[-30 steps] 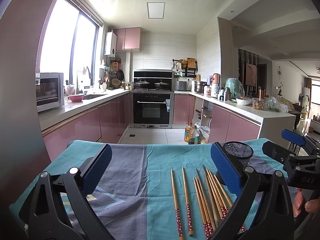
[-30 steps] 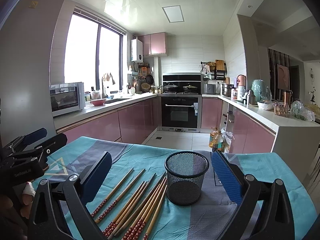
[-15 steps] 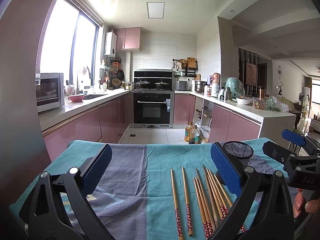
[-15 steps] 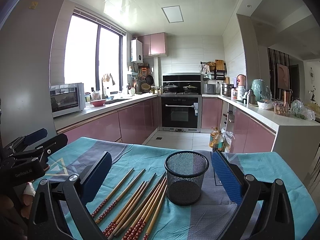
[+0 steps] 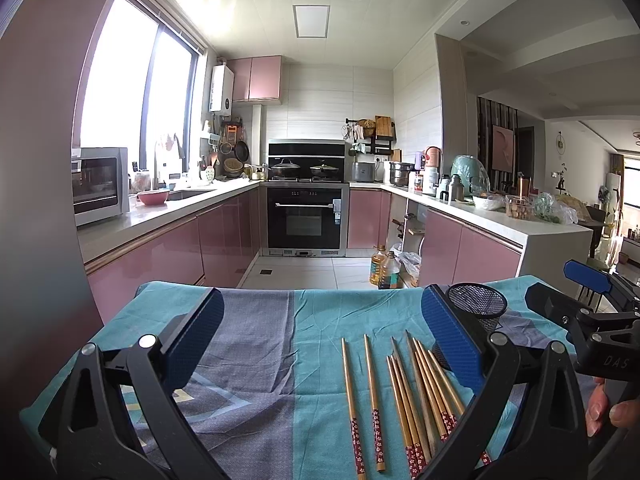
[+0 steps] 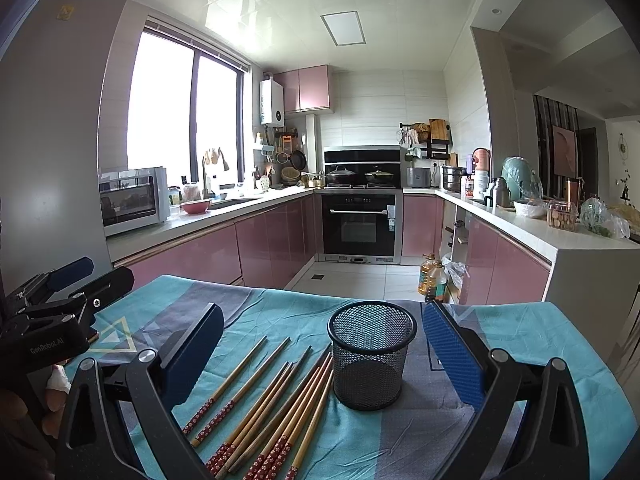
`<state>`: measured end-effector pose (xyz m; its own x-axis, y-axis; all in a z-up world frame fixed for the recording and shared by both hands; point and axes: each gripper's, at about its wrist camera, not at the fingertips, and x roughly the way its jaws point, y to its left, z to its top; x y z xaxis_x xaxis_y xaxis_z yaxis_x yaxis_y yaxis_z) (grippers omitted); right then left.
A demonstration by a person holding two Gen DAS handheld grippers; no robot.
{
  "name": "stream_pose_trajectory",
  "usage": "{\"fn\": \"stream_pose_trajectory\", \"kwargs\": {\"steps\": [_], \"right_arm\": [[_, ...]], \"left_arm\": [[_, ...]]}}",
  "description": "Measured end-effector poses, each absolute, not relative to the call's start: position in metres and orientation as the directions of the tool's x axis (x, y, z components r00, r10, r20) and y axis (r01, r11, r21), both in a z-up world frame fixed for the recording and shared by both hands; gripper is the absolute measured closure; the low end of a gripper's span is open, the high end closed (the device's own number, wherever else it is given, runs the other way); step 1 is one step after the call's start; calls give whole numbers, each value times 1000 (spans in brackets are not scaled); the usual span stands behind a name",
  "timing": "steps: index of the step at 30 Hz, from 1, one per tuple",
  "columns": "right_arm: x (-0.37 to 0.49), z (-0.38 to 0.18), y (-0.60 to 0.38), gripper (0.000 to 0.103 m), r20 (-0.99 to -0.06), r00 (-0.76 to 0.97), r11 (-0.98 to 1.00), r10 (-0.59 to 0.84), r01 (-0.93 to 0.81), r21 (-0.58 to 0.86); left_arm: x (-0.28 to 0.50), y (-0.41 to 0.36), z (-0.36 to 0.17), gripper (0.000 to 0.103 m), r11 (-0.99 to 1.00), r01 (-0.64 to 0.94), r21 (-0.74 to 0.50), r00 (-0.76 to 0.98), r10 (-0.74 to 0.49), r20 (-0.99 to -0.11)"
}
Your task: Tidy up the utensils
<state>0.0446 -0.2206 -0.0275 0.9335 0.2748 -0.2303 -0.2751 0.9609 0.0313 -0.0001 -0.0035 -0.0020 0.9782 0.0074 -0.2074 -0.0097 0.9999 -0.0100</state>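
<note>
Both tongs wide open, empty: left gripper (image 5: 320,340), right gripper (image 6: 324,348), held above cloth-covered table (image 6: 520,328). Chopsticks (image 6: 276,412): near ends cut off by frame edge, some hidden behind left gripper's right finger (image 5: 452,344). Bamboo shafts, red floral-patterned ends, flat, loosely fanned. Black mesh cup (image 6: 372,356) upright, just right of chopsticks.

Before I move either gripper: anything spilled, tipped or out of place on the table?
Nothing stands out. The mesh cup stands upright and empty on the cloth; the chopsticks lie loose beside it, roughly parallel. Both the left gripper and the right gripper are open, holding nothing.
</note>
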Motion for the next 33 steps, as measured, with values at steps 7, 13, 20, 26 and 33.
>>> {"fn": "stream_pose_trajectory", "kwargs": {"steps": [7, 13, 20, 26, 33], "right_arm": [[45, -28, -220, 6, -232, 933, 961, 276, -276, 33], [46, -28, -220, 6, -234, 932, 960, 278, -277, 36], [46, -29, -220, 6, -233, 932, 960, 278, -277, 37], [47, -28, -223, 6, -231, 932, 960, 280, -278, 39], [47, -28, -223, 6, -234, 931, 959, 281, -280, 41]], "left_arm": [[0, -4, -2, 6, 1000, -9, -11, 978, 7, -208], [0, -4, -2, 6, 1000, -11, -10, 978, 8, -208], [0, -4, -2, 6, 1000, -11, -9, 978, 9, -208], [0, -5, -2, 6, 1000, -9, -9, 978, 7, -207], [0, -5, -2, 6, 1000, -9, -10, 978, 6, -207]]}}
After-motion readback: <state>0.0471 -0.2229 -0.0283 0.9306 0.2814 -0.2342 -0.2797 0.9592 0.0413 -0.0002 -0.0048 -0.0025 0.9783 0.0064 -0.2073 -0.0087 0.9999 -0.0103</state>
